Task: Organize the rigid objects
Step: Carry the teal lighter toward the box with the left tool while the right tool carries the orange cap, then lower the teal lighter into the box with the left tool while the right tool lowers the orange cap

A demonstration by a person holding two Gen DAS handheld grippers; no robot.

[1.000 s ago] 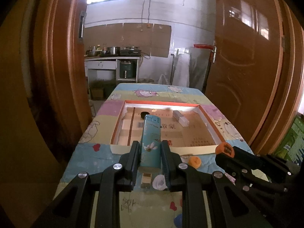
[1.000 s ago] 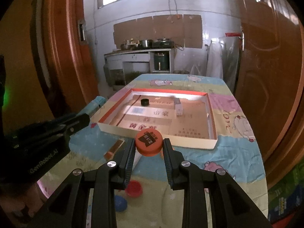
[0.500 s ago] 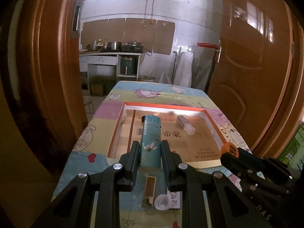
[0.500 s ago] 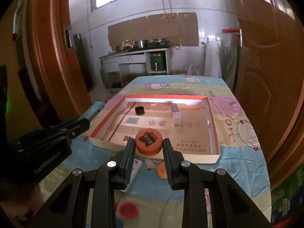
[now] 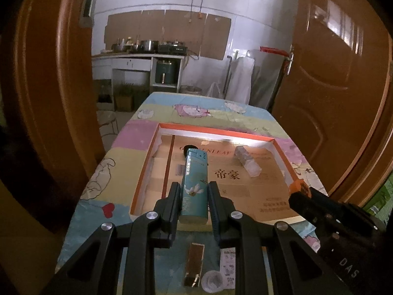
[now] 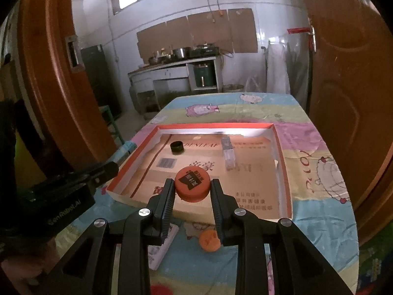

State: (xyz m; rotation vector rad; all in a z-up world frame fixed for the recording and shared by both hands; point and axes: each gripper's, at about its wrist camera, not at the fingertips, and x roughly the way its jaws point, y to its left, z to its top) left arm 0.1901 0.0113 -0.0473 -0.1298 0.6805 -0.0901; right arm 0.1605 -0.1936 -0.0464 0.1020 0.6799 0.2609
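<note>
L wrist view: a teal lighter (image 5: 194, 186) w/ a white flower print is clamped between the pads of the left gripper (image 5: 192, 196), held lengthwise, its metal top pointing to 12 o'clock over the near edge of a shallow cardboard tray (image 5: 145, 172) w/ an orange rim. Inside the tray, a clear plastic block (image 5: 246, 161) is seen at 1 o'clock from the lighter, and a black ring (image 5: 190, 147) is half hidden behind the lighter's top. The tray is set on a bench (image 5: 127, 152) covered w/ a pastel cartoon cloth. Below the gripper, at 6 o'clock, a thin gold-brown strip (image 5: 194, 265) and a clear round cap (image 5: 212, 280) are lying on the cloth. R wrist view: an orange bottle cap (image 6: 192, 184) w/ a black label is gripped between the pads of the right gripper (image 6: 192, 191), held above the tray's near part. The black ring sits at 11 o'clock from the cap, the clear block at 1 o'clock, well apart. A smaller orange cap (image 6: 208, 241) is lying on the cloth just outside the tray, at 5 o'clock, beside a white card (image 6: 164, 248) at 7 o'clock. The left gripper is seen at 9 o'clock.
</note>
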